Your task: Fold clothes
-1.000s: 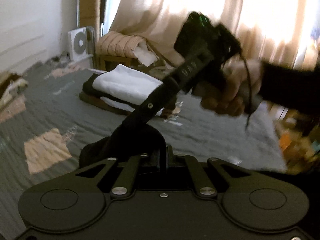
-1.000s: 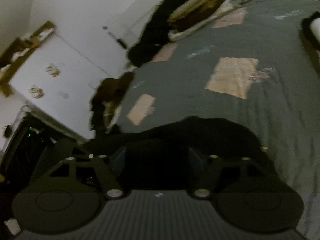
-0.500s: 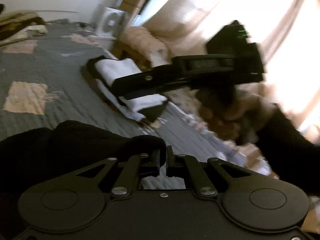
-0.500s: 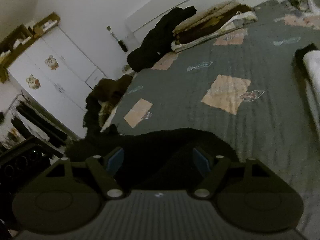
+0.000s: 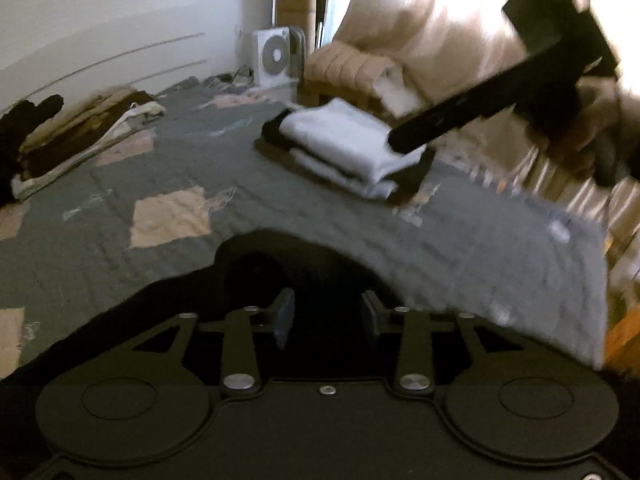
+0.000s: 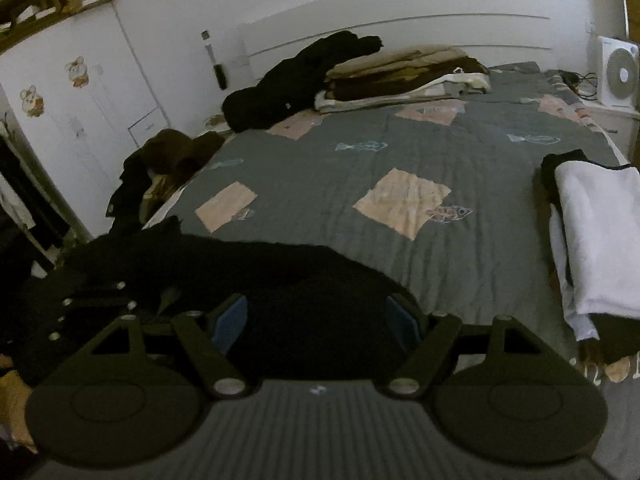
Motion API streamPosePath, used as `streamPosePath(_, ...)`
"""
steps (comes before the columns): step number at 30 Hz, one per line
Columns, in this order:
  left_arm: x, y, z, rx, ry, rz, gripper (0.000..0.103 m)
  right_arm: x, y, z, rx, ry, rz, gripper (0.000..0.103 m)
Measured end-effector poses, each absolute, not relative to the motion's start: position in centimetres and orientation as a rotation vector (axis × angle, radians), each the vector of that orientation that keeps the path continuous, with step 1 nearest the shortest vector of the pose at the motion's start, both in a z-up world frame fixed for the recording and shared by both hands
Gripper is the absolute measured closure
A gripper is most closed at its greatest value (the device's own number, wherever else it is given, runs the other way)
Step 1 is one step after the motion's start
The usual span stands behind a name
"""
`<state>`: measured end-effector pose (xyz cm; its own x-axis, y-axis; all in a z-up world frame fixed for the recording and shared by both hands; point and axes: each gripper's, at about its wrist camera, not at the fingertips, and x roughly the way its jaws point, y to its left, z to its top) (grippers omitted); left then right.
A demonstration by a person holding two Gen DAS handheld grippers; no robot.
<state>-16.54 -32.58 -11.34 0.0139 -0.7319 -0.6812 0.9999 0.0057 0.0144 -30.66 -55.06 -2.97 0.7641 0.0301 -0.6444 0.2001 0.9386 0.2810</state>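
Note:
A black garment (image 5: 260, 272) lies crumpled on the grey patchwork quilt (image 5: 160, 176) at the bed's near edge. My left gripper (image 5: 327, 314) hovers just over it. Its jaws are opening, and dark cloth shows in the gap with neither pad pressing on it. In the right wrist view the same black garment (image 6: 248, 268) spreads under my right gripper (image 6: 316, 320). That gripper stands open, with wide blue pads (image 6: 230, 322) clear of the cloth. A hand (image 5: 572, 132) holds that gripper raised at the upper right of the left wrist view.
A folded stack of white and black clothes (image 5: 344, 148) sits on the quilt's right side (image 6: 592, 232). Folded blankets (image 6: 400, 76) and a black coat (image 6: 296, 76) lie by the headboard. A white fan (image 5: 274, 56) and a cushioned chair (image 5: 344, 72) stand beside the bed; a wardrobe (image 6: 80, 92) stands left.
My left jaws, earlier pinched on the black garment, now stand apart over it. The right gripper has risen up and to the right, and its view has rolled level.

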Motion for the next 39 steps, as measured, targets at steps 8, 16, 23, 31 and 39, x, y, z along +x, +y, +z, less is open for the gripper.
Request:
streamPosePath(8, -14.5, -29.9, -12.4, 0.524, 0.564, -1.373, 0.066, -29.9, -50.9, -5.7, 0.242, 0.777, -0.156, 0.027)
streamPosePath(16, -16.7, -29.8, -13.8, 0.698, 0.302, -1.525, 0.054, -30.4, -49.1, -6.0, 0.306, 0.74, -0.185, 0.027)
streamPosePath(23, -16.9, -32.9, -15.7, 0.703, 0.248, -1.518, 0.053, -31.7, -48.3, -5.5, 0.342, 0.709, -0.226, 0.027)
streamPosePath(31, -17.0, -36.0, -18.5, 0.723, 0.239, -1.524, 0.054, -32.0, -48.1, -4.8, 0.365, 0.706, -0.249, 0.027)
streamPosePath(39, -14.1, -36.7, -16.1, 0.418, 0.578, -1.623, 0.093, -32.5, -47.3, -4.2, 0.357, 0.7, -0.264, 0.027)
